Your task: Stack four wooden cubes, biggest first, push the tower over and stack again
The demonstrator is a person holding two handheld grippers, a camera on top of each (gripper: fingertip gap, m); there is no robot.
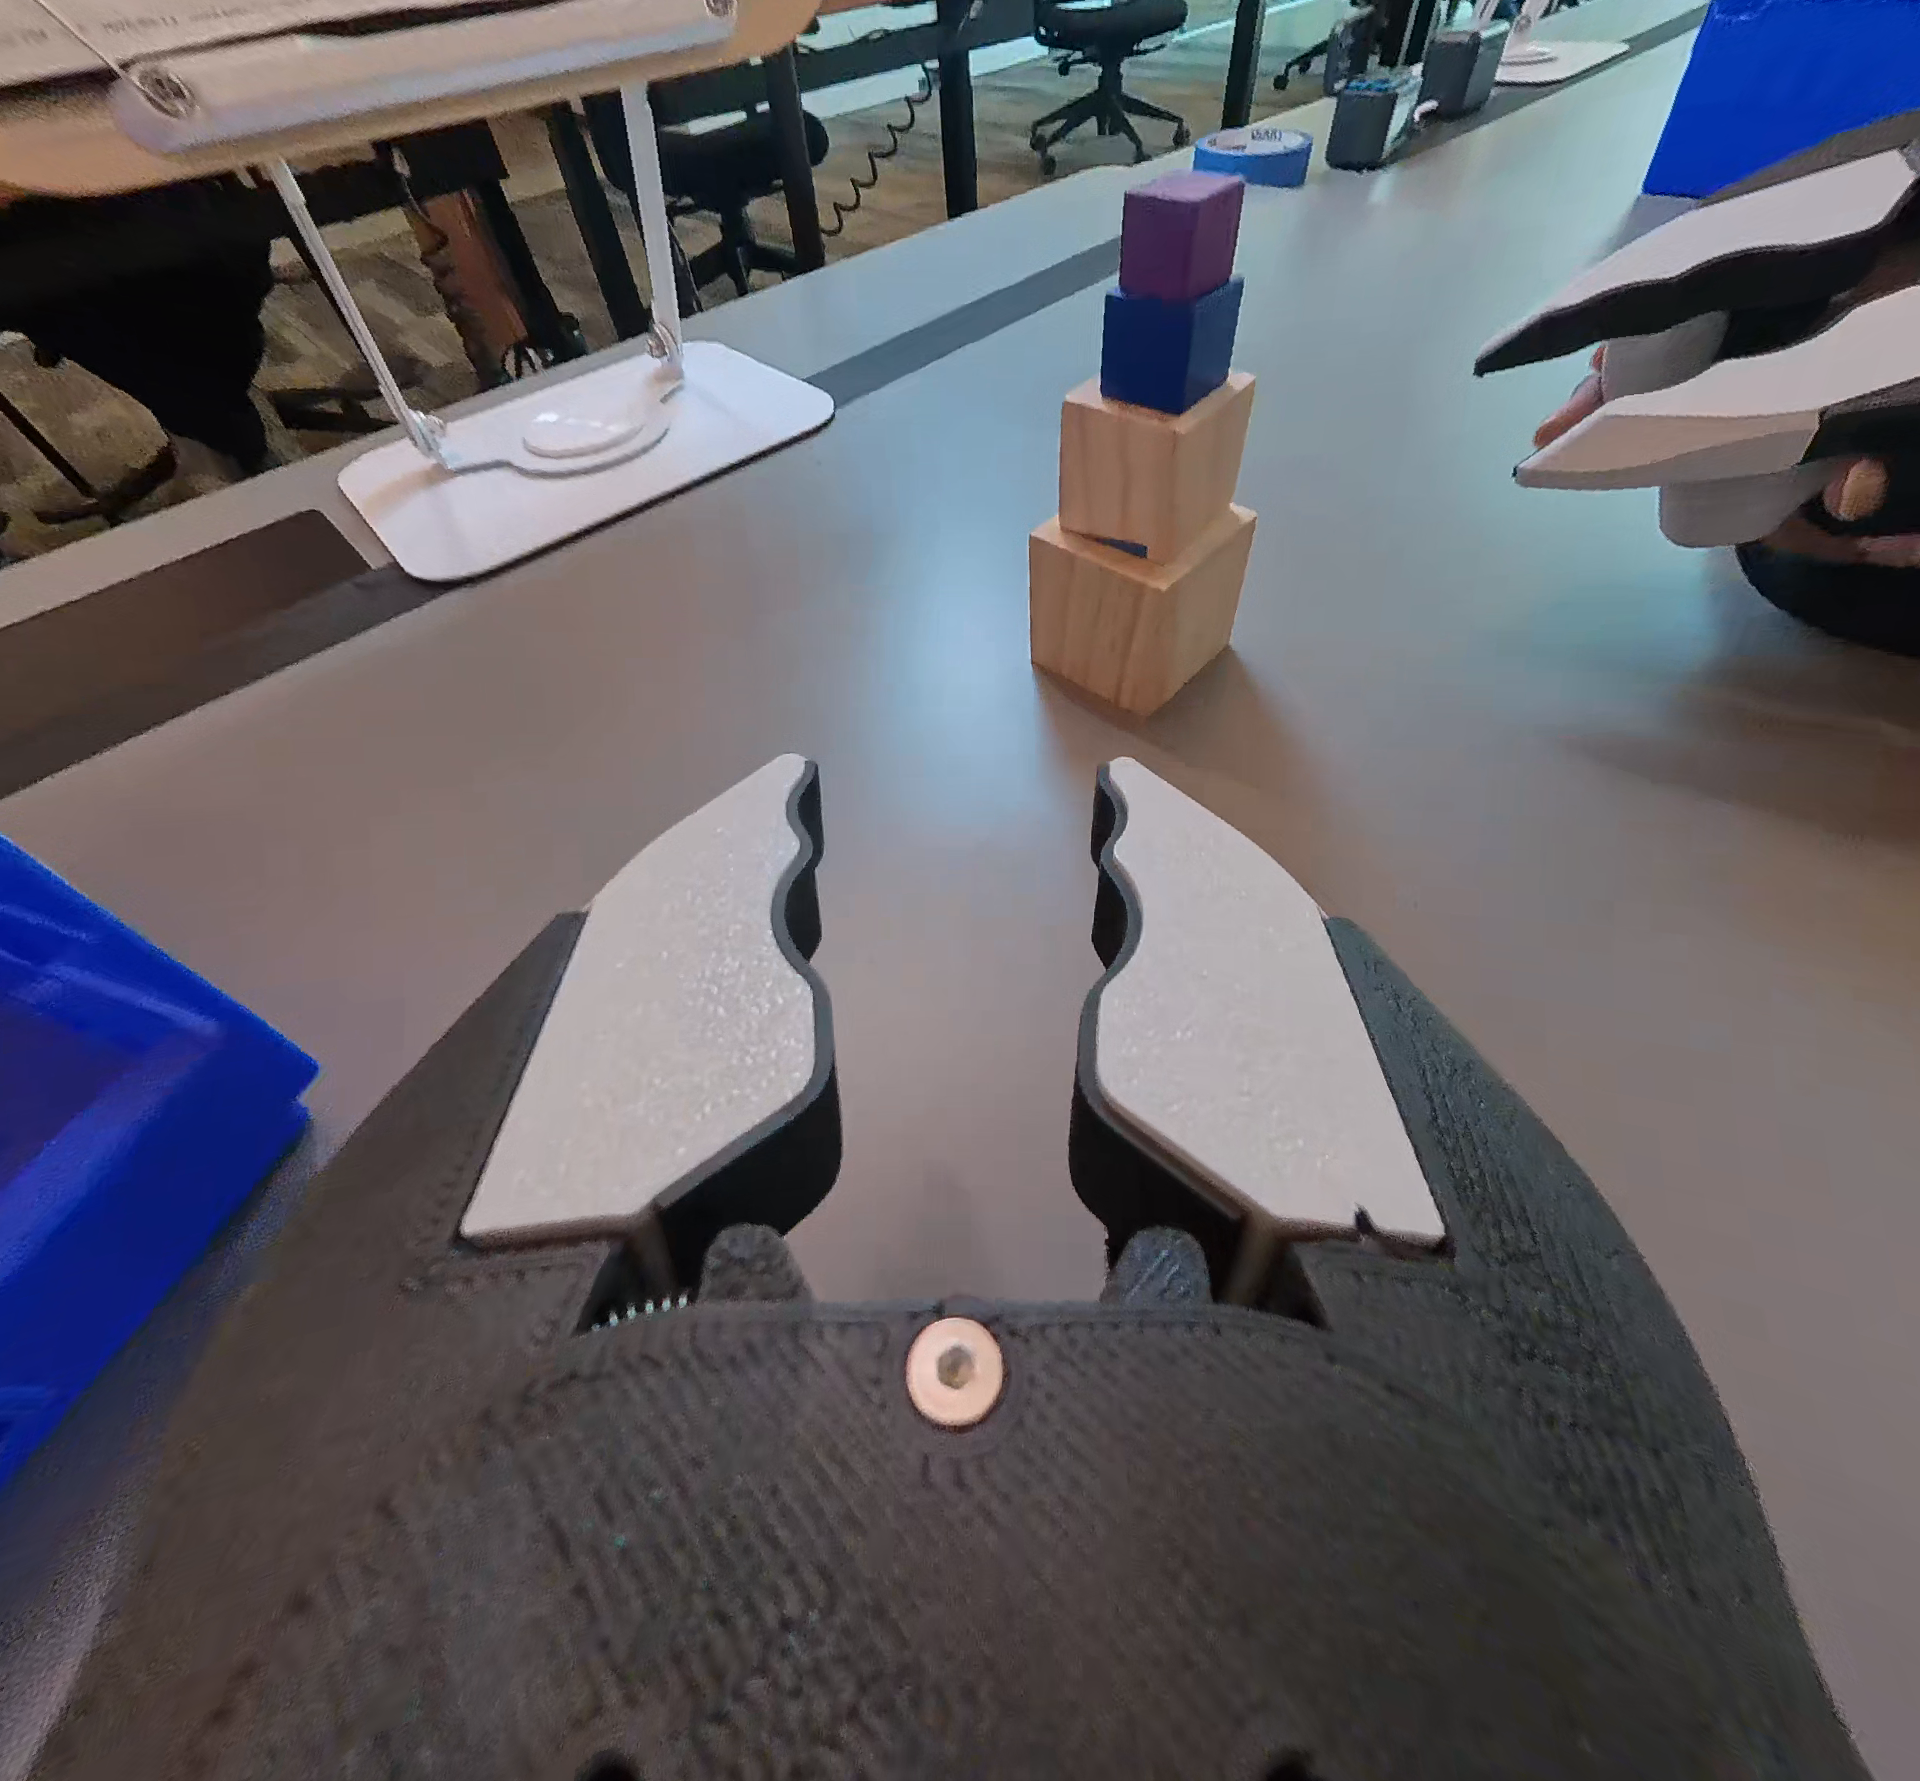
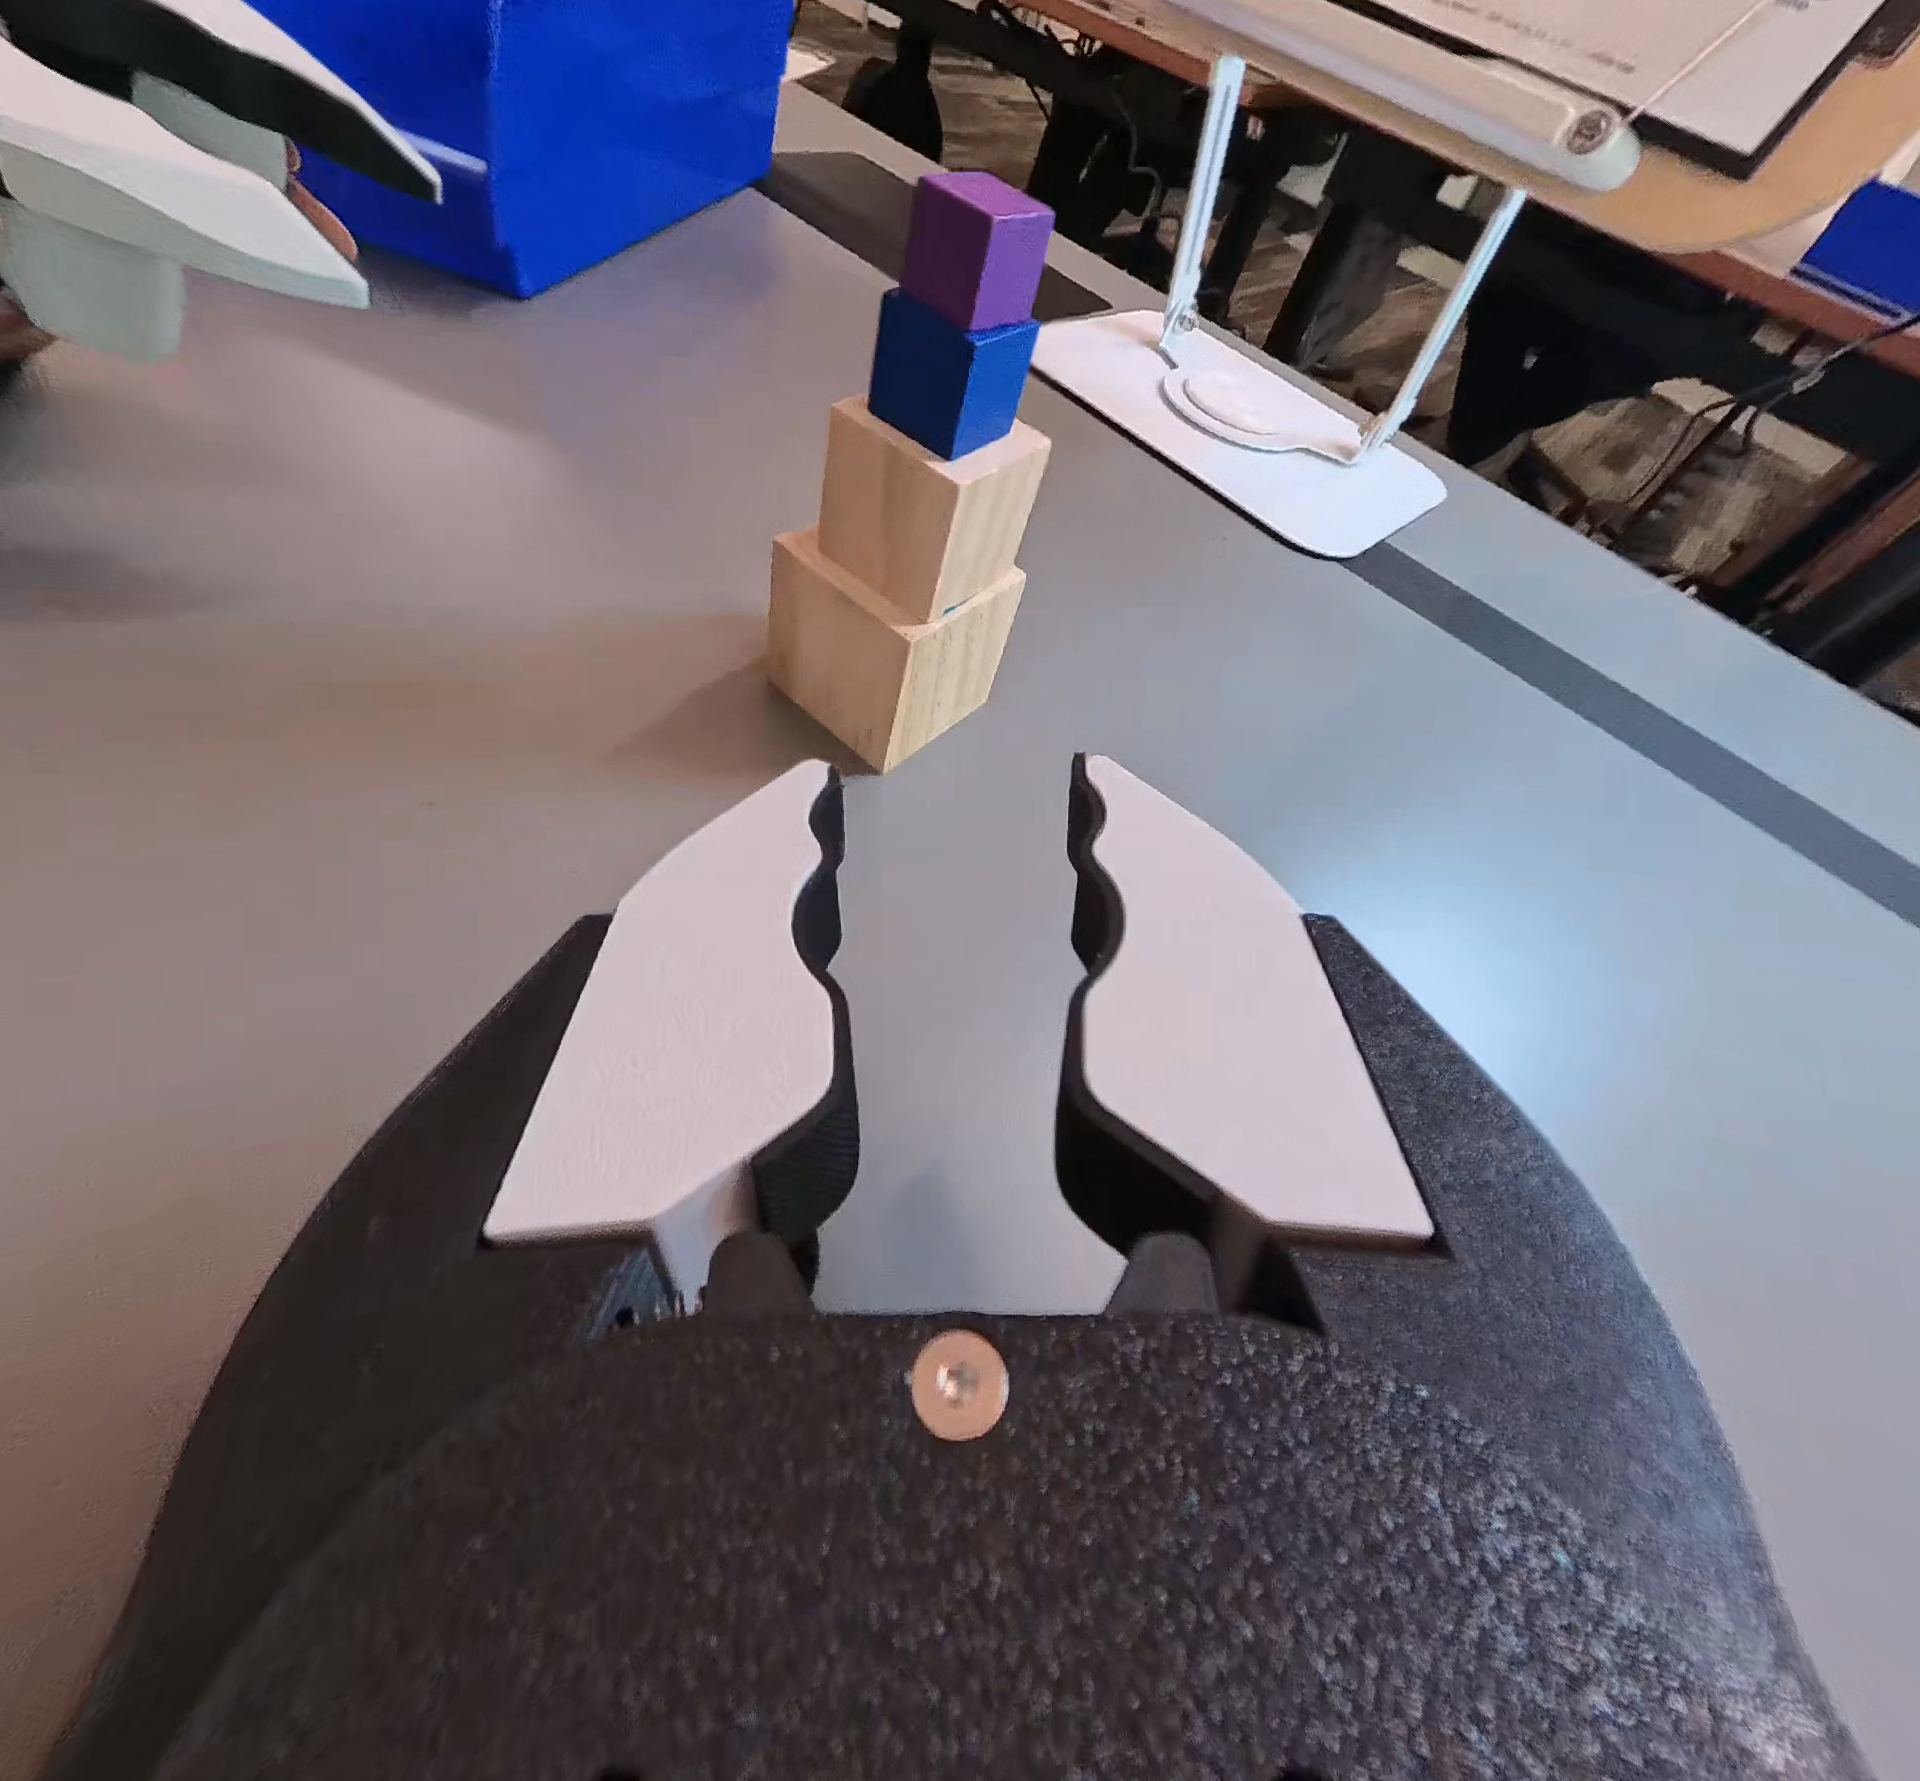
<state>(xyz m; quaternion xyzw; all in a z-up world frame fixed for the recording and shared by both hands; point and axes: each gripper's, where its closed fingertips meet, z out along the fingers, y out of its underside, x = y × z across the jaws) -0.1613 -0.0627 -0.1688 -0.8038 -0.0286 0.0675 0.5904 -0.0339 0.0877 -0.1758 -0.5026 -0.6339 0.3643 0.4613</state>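
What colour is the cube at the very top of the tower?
Purple. The top cube sits on a blue one; the right wrist view shows it best.

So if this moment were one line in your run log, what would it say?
tower: four cubes standing, purple cube on top | left claw: open, empty | right claw: open, empty | next: push over

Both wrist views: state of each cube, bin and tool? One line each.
Big wooden cube: on table, tower base.
Smaller wooden cube: second level, twisted.
Blue cube: third level.
Purple cube: on top.
Blue bin: upright behind tower.
Left tool: open, holding nothing.
Right tool: open, holding nothing.
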